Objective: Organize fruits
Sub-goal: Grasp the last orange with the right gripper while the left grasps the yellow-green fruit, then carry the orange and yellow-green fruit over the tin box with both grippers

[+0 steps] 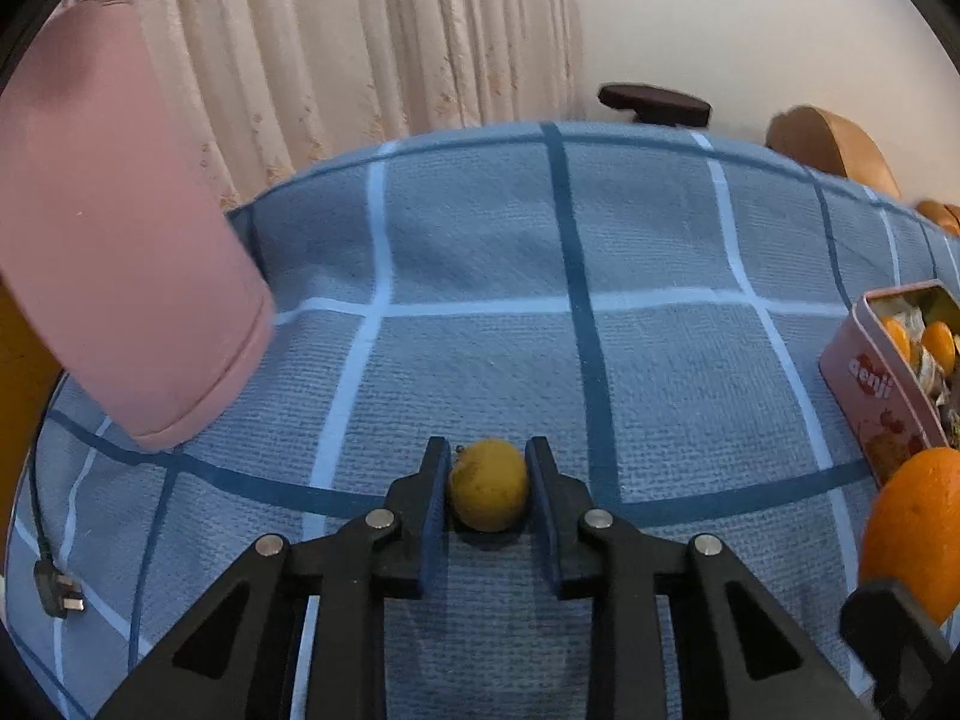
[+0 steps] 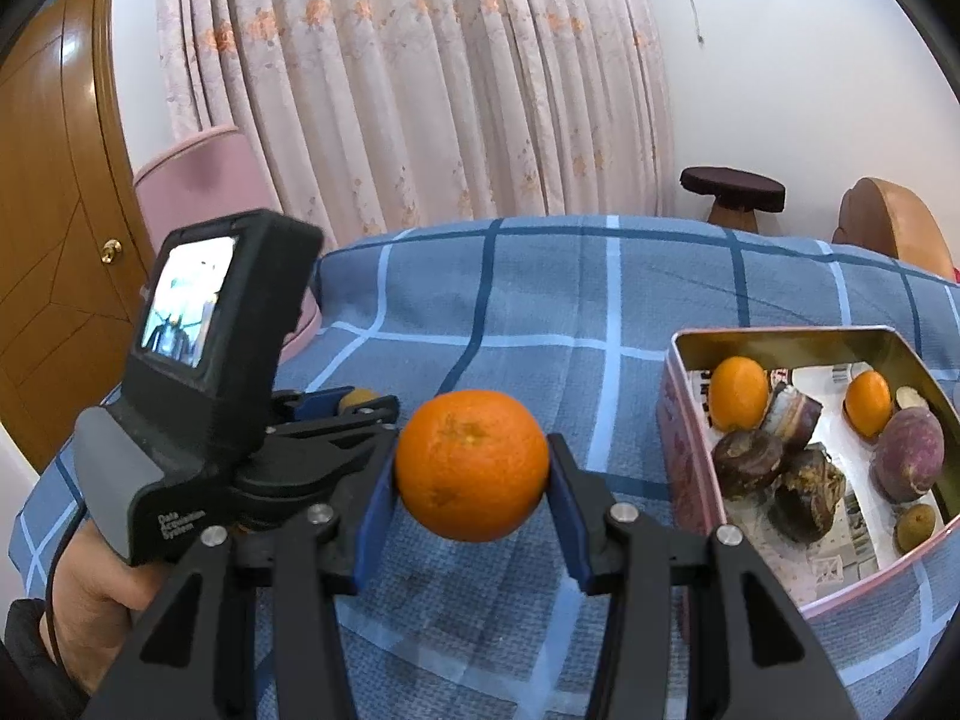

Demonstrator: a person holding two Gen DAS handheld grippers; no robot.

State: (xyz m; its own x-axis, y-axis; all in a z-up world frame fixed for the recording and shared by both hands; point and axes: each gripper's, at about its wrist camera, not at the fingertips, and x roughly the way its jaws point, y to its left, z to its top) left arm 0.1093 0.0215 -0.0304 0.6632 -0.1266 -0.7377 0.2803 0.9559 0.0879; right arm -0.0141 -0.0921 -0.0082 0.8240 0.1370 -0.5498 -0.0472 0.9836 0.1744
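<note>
Only the right view shows inside the tin (image 2: 798, 591). Right claw (image 2: 471, 474) clamps an orange (image 2: 472, 465); left claw (image 1: 487, 486) pinches a lime (image 1: 489, 485).

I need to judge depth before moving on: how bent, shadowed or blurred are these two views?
Left wrist view: strong fisheye bows the blue checked cloth, dark vignette at the corners, soft shadow under the small yellow fruit, and focus is sharp. Right wrist view: same bowing, even light, mild sheen on the round orange and the pink metal tin.
</note>
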